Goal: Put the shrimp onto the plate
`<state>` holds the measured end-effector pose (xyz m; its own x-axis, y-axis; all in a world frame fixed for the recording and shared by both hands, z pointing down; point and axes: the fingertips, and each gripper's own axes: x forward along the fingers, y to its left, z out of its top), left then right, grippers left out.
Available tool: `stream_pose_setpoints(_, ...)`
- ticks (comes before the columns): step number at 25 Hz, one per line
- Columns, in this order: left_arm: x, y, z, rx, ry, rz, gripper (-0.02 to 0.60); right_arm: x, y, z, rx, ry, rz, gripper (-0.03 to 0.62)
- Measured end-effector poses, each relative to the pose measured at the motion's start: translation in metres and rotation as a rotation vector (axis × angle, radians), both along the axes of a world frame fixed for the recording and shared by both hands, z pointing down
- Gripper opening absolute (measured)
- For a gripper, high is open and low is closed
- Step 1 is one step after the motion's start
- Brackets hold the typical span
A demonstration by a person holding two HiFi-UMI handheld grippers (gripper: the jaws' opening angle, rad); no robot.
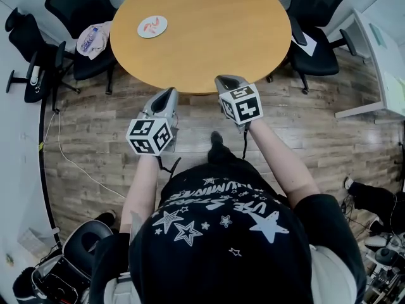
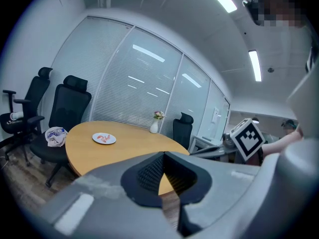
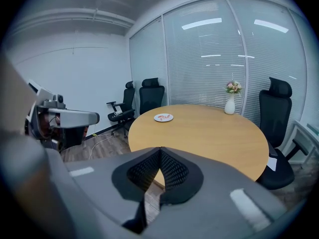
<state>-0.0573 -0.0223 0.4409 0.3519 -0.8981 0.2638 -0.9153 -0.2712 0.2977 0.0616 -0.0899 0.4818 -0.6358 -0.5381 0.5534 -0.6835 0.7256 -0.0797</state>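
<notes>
A white plate (image 1: 152,26) lies on the far left part of the round wooden table (image 1: 209,37), with pink-orange shrimp (image 1: 150,25) on it. The left gripper view has the plate (image 2: 104,139) far off, and so does the right gripper view, plate (image 3: 163,117). My left gripper (image 1: 169,92) and right gripper (image 1: 223,80) hang side by side over the floor at the table's near edge, well short of the plate. Both are shut with nothing between the jaws, left gripper (image 2: 163,156), right gripper (image 3: 160,151).
Black office chairs (image 1: 82,5) ring the table; one at the left holds a bag (image 1: 93,38). A white vase with flowers (image 3: 230,103) stands at the table's far side. A cable (image 1: 69,157) runs over the wood floor. A white desk (image 1: 380,56) stands at the right.
</notes>
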Motion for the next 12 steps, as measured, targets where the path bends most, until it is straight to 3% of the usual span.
stream_pose_setpoints(12, -0.001, 0.044, 0.002, -0.010, -0.007, 0.017, 0.002, 0.000, 0.047, -0.009, 0.011, -0.015, 0.019, 0.000)
